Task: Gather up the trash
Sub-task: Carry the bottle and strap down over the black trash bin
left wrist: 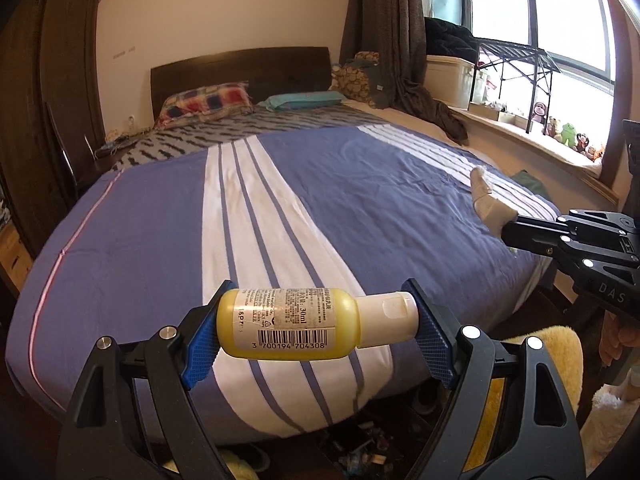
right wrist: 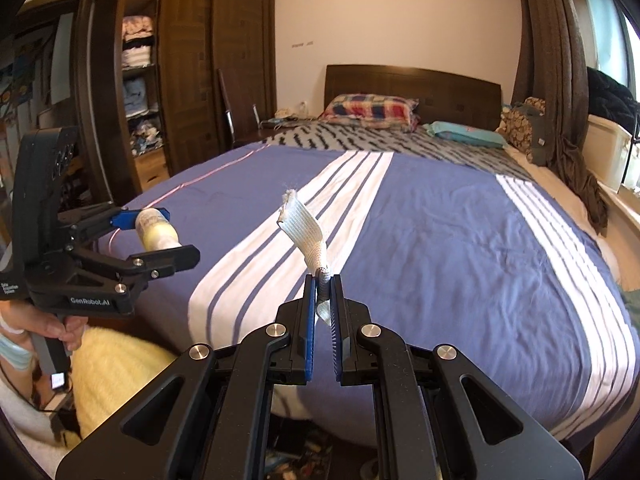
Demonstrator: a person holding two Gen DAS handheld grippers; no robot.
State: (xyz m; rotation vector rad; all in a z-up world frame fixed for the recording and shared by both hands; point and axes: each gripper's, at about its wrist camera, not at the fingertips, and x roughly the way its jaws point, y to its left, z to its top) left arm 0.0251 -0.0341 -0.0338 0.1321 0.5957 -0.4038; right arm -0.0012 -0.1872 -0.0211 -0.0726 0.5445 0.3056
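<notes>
left gripper [left wrist: 316, 330] clamps yellow bottle [left wrist: 296, 326] | right gripper [right wrist: 323, 300] pinches white strap [right wrist: 304, 228] | wardrobe shelves [right wrist: 138, 64] only right view

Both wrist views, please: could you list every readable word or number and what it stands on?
"30ml" and "3 700194 704308": label of the small yellow plastic bottle.
"DAS": black right gripper body.
"GenRobot.AI": black left gripper body.
Bottle's fine print and the left gripper's small side label: too small to read.

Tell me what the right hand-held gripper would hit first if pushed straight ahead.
Probably the bed cover: the right hand-held gripper, shut on the white strap, points slightly downward over it. Nothing else shows in that line, though depth is unclear.
</notes>
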